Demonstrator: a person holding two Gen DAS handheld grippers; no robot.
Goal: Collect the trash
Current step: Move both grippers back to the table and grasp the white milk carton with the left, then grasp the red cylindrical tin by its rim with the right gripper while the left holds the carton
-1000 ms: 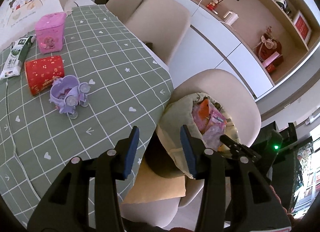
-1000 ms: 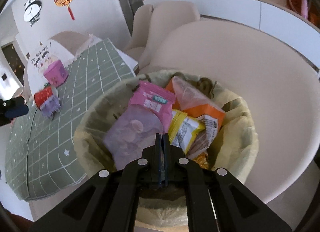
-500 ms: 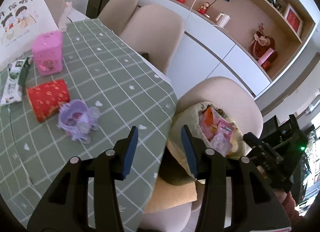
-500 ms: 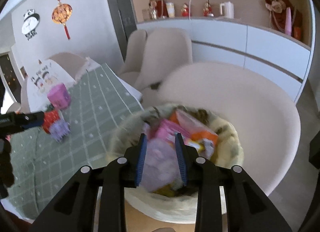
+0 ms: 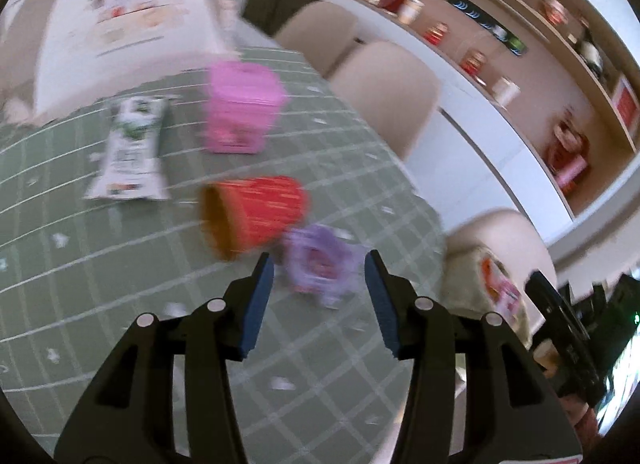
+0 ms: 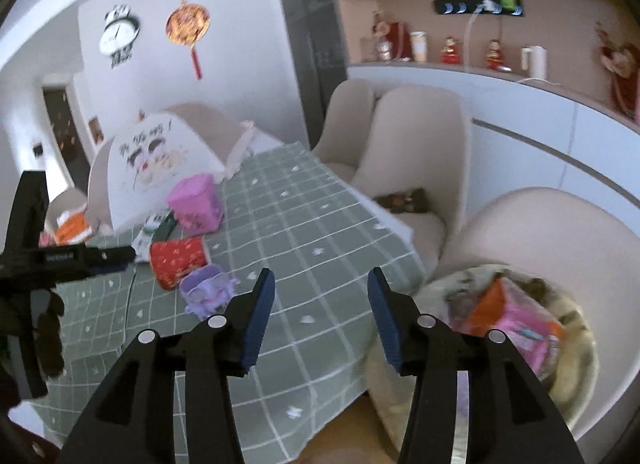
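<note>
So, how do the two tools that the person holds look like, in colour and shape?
Both look the same. The left tool and the right tool each have two black, angular plastic arms with round silver screws at the joints. Each arm ends in a flat blue pad. No cables show on them. In the right wrist view, the left tool's body is a black bar bearing a small white label I cannot read.

Green tabletop (image 6: 320, 224) cloth, white grid. Red cup (image 5: 256, 212), pink box (image 5: 240, 108), lilac toy (image 5: 320, 264). Blue gripper pads (image 5: 256, 304).
</note>
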